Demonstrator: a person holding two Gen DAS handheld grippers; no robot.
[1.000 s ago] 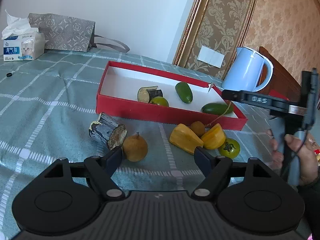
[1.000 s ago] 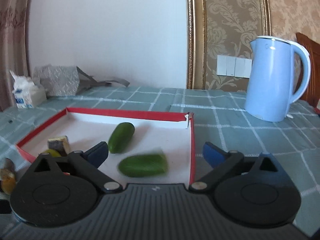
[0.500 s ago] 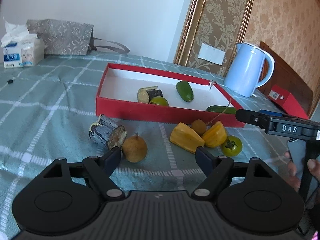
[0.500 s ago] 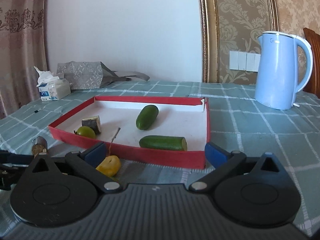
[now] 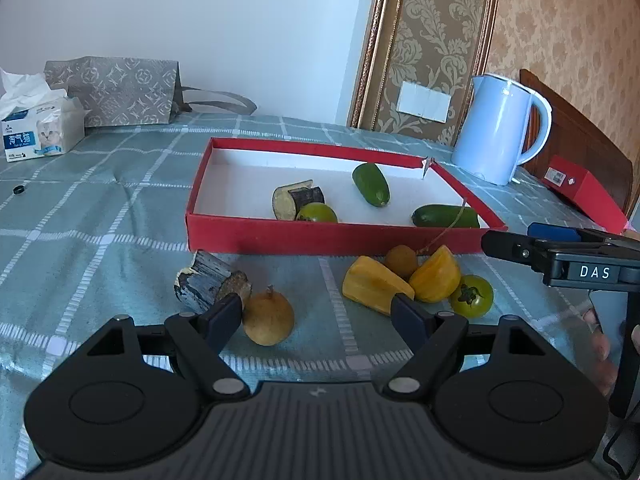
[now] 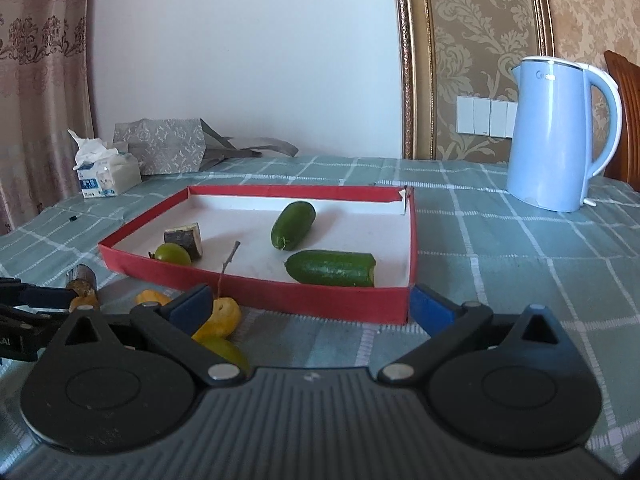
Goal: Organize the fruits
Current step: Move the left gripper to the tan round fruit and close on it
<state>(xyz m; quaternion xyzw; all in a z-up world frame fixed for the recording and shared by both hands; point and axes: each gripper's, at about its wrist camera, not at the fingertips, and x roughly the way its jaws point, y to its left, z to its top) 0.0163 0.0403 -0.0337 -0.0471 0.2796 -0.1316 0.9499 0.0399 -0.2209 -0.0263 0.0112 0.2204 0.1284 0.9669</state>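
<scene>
A red tray [image 5: 332, 238] [image 6: 276, 294] holds two green cucumbers [image 5: 371, 184] [image 5: 446, 217], an eggplant piece [image 5: 296, 203] and a green tomato [image 5: 317, 213]. In front of it on the cloth lie a dark eggplant chunk [image 5: 210, 281], a brown pear [image 5: 269, 318], two yellow pieces [image 5: 374, 284] [image 5: 436, 276], a small brown fruit [image 5: 402, 260] and a green tomato [image 5: 472, 295]. My left gripper [image 5: 318, 314] is open and empty, just above the pear. My right gripper [image 6: 310, 304] is open and empty before the tray's near wall; it also shows in the left wrist view [image 5: 560, 256].
A light blue kettle [image 5: 500, 128] [image 6: 560, 136] stands right of the tray. A tissue box [image 5: 40, 128] and a grey bag [image 5: 116, 92] sit at the back left. A small red box [image 5: 584, 194] lies at the far right.
My right gripper has drawn back from over the tray, leaving the cut cucumber inside it, and now sits low in front of the tray. My left gripper has barely moved.
</scene>
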